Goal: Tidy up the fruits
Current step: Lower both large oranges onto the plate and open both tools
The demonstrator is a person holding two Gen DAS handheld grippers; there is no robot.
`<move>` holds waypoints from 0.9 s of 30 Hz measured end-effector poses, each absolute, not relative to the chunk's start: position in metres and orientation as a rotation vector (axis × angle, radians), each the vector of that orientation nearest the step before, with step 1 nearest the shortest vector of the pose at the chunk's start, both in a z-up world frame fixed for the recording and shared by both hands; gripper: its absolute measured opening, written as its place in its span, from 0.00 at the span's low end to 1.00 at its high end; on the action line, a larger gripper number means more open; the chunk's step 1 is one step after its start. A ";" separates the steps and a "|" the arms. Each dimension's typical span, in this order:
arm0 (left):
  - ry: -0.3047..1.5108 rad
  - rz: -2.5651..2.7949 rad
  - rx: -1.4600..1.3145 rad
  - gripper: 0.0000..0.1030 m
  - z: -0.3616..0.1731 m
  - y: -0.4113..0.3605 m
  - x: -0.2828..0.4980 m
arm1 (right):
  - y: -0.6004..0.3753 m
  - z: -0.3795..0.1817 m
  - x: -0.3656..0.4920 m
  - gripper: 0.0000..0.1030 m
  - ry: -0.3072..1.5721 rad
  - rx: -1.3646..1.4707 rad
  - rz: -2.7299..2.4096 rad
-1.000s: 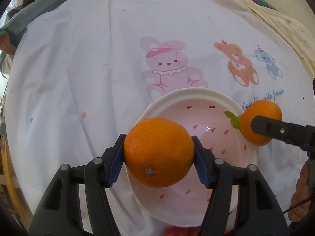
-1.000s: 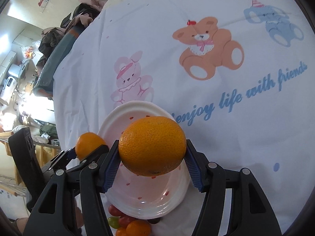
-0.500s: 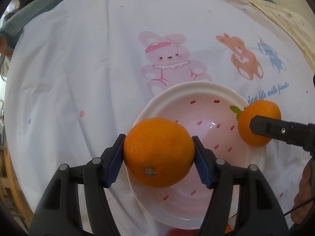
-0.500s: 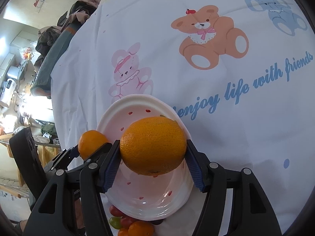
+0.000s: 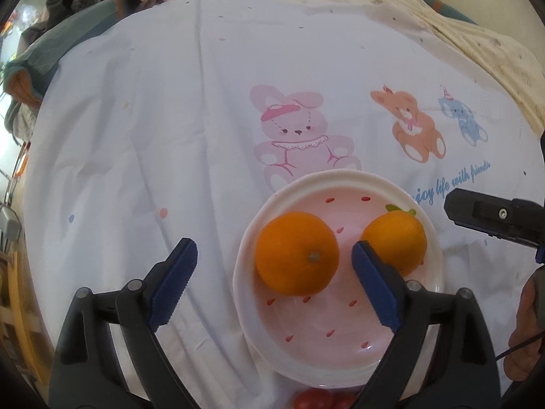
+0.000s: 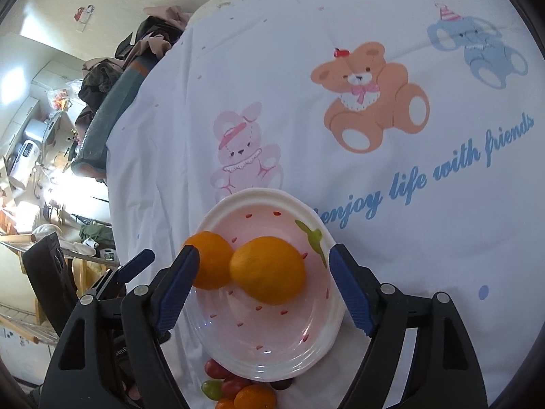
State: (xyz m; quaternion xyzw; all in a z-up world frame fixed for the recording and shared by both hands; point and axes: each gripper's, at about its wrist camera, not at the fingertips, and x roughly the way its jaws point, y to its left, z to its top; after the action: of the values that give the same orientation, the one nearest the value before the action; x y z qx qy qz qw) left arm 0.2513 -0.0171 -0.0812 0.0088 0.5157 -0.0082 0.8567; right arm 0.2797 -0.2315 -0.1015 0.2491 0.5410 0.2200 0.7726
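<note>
1. A white sheet (image 5: 143, 143) printed with cartoon animals covers the surface.
2. A pink strawberry-patterned bowl (image 5: 340, 351) sits on the sheet.
3. The left gripper (image 5: 274, 266) has just been opening; its jaws stand wide, released, over the bowl's left rim.
4. The right gripper (image 6: 262, 272) has likewise just been opening, its pads clear of the fruit.
5. Two oranges lie inside the bowl: the left orange (image 5: 297, 253) and the right orange (image 5: 395, 240), near each other.
6. Small tomatoes (image 6: 218, 380) lie just beside the bowl's near edge.
</note>
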 end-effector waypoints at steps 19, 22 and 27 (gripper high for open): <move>0.977 -0.004 -0.064 0.93 -0.018 0.003 0.169 | -0.230 -0.040 0.203 0.93 1.038 0.340 0.473; 0.988 -0.004 -0.074 0.93 -0.015 0.005 0.153 | -0.233 -0.038 0.188 0.93 1.034 0.329 0.467; 1.004 0.005 -0.100 0.93 -0.013 0.012 0.126 | -0.237 -0.036 0.164 0.93 1.036 0.336 0.464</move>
State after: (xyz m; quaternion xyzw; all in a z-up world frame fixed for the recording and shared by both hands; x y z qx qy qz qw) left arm 0.1261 0.0123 -0.0132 -0.0478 0.4811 0.0026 0.8754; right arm 0.1639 -0.2371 -0.0358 0.1586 0.4885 0.2186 0.8297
